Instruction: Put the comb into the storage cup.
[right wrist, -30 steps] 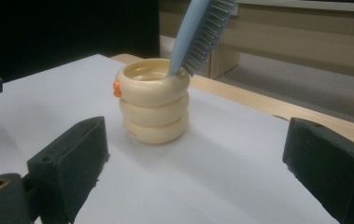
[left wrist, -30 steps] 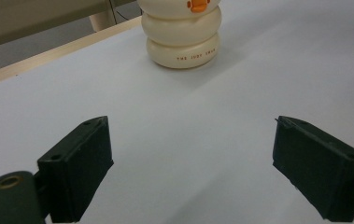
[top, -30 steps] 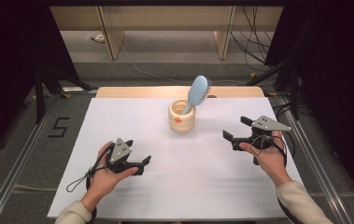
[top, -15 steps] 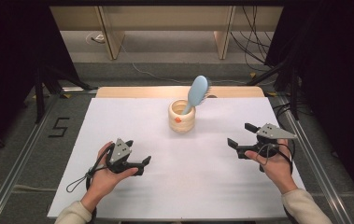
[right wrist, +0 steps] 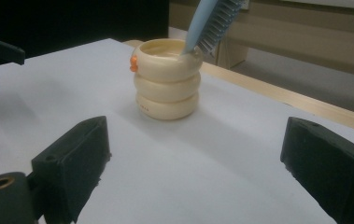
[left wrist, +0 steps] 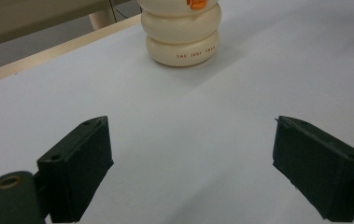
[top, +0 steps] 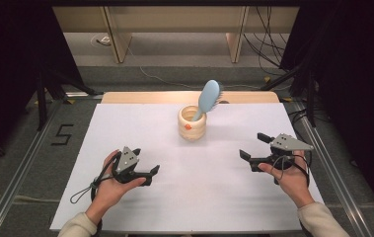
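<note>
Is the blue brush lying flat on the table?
No, the blue brush stands tilted in the cream cup, bristle head up.

Both hands sit low and well apart, left tongs (top: 152,175) and right tongs (top: 253,147) each gaping wide, nothing gripped.

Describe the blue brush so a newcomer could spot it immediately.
On the white table, near the middle of its far edge, stands a cream ribbed cup. The light-blue hairbrush stands handle-down in it, leaning right, its bristled head above the rim: the only blue thing there.
</note>
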{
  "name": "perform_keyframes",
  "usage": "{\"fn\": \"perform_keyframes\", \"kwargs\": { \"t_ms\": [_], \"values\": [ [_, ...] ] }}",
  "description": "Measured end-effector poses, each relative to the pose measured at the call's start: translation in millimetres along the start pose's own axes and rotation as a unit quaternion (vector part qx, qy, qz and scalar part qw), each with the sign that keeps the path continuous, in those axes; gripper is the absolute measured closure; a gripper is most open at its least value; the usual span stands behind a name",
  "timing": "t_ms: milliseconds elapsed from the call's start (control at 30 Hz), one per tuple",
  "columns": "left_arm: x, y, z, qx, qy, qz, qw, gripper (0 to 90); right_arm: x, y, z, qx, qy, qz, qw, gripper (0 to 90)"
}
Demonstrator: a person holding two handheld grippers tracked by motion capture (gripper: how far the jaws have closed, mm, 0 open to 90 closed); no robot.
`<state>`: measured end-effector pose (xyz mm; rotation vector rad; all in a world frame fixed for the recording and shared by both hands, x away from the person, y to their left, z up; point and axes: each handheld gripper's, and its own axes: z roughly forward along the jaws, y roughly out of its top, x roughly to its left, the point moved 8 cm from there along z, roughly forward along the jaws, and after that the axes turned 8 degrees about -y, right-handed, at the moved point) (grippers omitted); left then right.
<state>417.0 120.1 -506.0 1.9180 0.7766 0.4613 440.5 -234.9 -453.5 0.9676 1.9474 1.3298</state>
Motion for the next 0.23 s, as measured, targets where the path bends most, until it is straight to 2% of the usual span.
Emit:
{"fn": "perform_keyframes", "kwargs": {
  "t_ms": [233],
  "values": [
    [-0.3, 0.3, 1.3, -0.001, 0.000, 0.000, 1.0000, 11.5, -1.4, 2.4, -0.1, -0.008, -0.001, 0.012, 0.9999, 7.6]
  ]
}}
